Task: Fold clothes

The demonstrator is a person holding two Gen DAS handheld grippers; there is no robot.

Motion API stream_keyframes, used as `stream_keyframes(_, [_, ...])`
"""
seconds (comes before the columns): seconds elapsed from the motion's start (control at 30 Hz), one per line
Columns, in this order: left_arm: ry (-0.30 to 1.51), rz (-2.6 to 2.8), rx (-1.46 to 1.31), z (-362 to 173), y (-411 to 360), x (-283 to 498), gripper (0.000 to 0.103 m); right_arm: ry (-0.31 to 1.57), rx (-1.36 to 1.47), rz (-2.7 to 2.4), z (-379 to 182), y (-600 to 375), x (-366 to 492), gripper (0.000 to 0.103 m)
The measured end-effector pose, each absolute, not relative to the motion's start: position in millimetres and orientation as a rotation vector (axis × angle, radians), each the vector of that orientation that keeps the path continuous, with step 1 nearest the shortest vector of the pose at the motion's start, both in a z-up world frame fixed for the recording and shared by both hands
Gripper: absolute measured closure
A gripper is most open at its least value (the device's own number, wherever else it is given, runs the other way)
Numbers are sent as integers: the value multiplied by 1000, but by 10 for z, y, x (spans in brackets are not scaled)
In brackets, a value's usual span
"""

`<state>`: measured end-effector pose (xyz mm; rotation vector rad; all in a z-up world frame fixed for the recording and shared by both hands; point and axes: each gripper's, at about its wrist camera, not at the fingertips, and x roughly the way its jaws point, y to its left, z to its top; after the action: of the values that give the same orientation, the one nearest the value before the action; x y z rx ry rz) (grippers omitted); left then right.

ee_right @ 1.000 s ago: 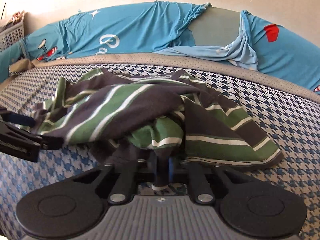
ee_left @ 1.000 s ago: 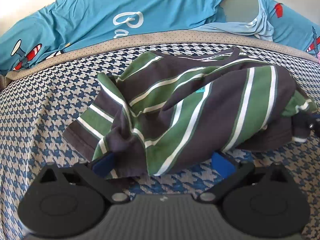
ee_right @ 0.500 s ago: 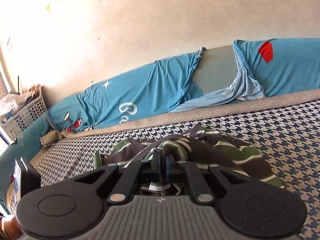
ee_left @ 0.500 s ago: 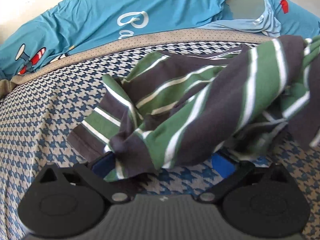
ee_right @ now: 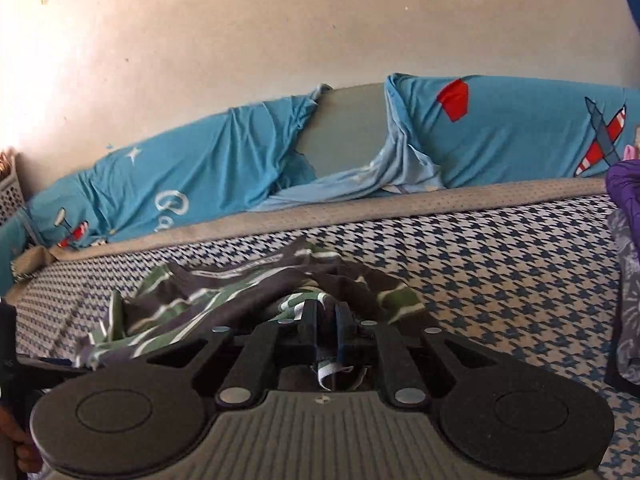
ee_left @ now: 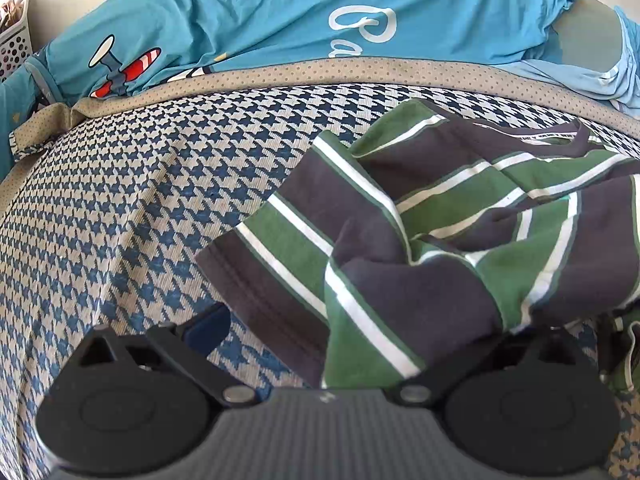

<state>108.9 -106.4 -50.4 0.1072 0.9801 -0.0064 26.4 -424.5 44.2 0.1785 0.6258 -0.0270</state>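
Right gripper [ee_right: 326,320] lifted higher, pinching one striped shirt [ee_left: 440,240] (crumpled), left gripper [ee_left: 352,340] fingers spread.

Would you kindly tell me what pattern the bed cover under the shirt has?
The bed cover is a blue-and-beige houndstooth check, clearest in the left wrist view.

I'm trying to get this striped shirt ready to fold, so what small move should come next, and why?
Probably close the left tool on the near hem. Its jaws stand open, with the striped shirt draped over one finger and ungripped. The right tool is already shut on a bunched edge, and the shirt lies crumpled on the houndstooth bedcover. With both edges held it could be lifted and spread.
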Motion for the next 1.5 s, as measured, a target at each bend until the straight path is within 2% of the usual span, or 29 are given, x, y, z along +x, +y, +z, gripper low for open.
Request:
stream_keyframes(0.2, [963, 5, 102, -467, -1065, 1079, 0, 560, 163, -49, 571, -4248, 65, 84])
stream_keyframes(0.43, [970, 14, 53, -434, -993, 1098, 0, 594, 76, 64, 494, -3824, -53, 78])
stream_keyframes(0.63, [977, -4, 46, -447, -1009, 1114, 0, 734, 18, 74, 166, -3546, -98, 77])
stream_keyframes(1.0, [996, -25, 37, -481, -1035, 1132, 0, 748, -189, 27, -144, -3280, 77, 77])
stream_keyframes(1.2, [1008, -35, 25, -493, -1047, 1151, 0, 817, -179, -11, -332, -3333, 254, 77])
stream_keyframes(1.3, [1010, -41, 28, -494, -1054, 1155, 0, 830, -167, -19, -380, -3350, 290, 78])
stream_keyframes(1.37, [1009, -39, 31, -495, -1054, 1159, 0, 836, -157, -18, -378, -3365, 292, 83])
stream_keyframes(1.4, [1009, -38, 32, -495, -1053, 1161, 0, 832, -145, -10, -356, -3379, 282, 91])
stream_keyframes(1.43, [1008, -36, 34, -495, -1052, 1163, 0, 828, -131, -1, -330, -3395, 270, 94])
stream_keyframes(1.5, [1005, -31, 38, -494, -1050, 1166, 0, 819, -104, 18, -278, -3425, 246, 96])
